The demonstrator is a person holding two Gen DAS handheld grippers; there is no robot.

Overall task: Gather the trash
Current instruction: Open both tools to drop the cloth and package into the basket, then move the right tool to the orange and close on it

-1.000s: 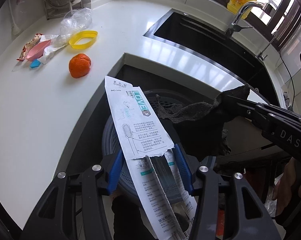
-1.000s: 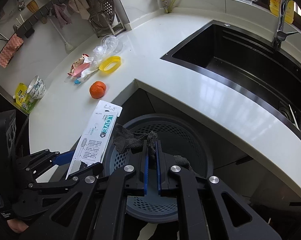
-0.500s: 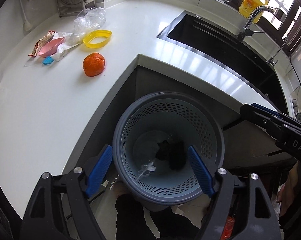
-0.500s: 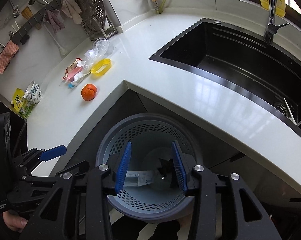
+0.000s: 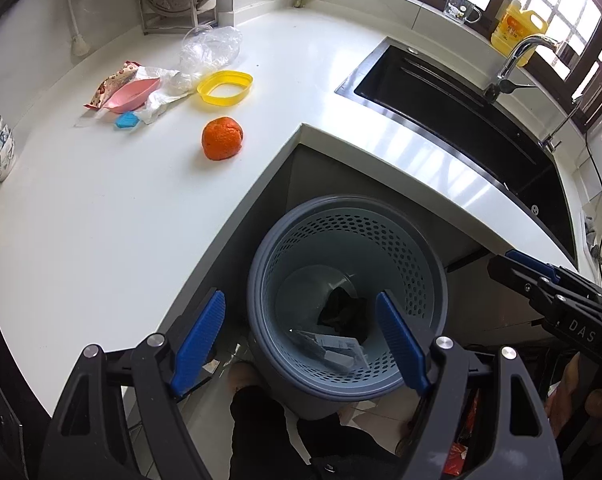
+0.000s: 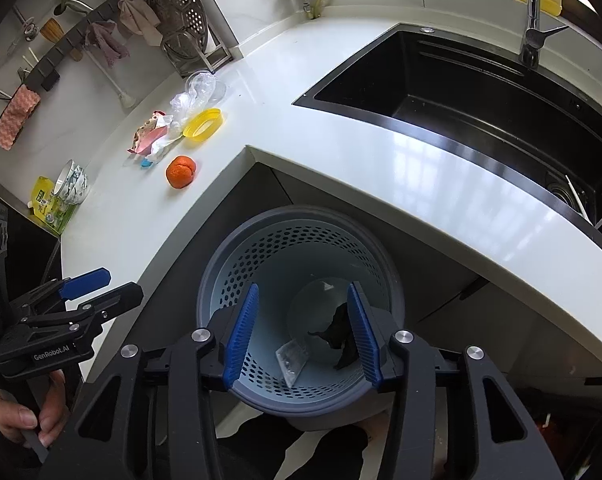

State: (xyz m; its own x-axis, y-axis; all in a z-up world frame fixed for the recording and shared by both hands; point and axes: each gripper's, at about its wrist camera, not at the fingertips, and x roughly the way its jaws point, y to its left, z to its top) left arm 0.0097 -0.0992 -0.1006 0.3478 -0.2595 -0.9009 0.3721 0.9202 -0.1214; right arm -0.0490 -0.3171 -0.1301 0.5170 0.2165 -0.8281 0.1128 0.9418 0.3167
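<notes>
2 trash pieces (image 6: 293, 360) in bin (image 6: 261, 240) below hand-held gripper (image 6: 303, 332)

- The surface (image 5: 101, 220) is smooth, glossy white, stone-like.
- The waste basket (image 5: 421, 264) is matt grey-blue plastic, its wall perforated.
- In it lie a dark rag (image 5: 345, 312), limp cloth, and a toothbrush package (image 5: 333, 350), probably printed paper.
- The sink (image 6: 481, 92) is matt black with a shiny metal rim.
- The orange (image 5: 222, 138) has dimpled peel.
- Each tool's fingers (image 6: 241, 336) carry ribbed blue pads.

bin (image 5: 261, 280) mouth: open from above | countertop (image 5: 101, 220) edge overhangs (far side)
</notes>
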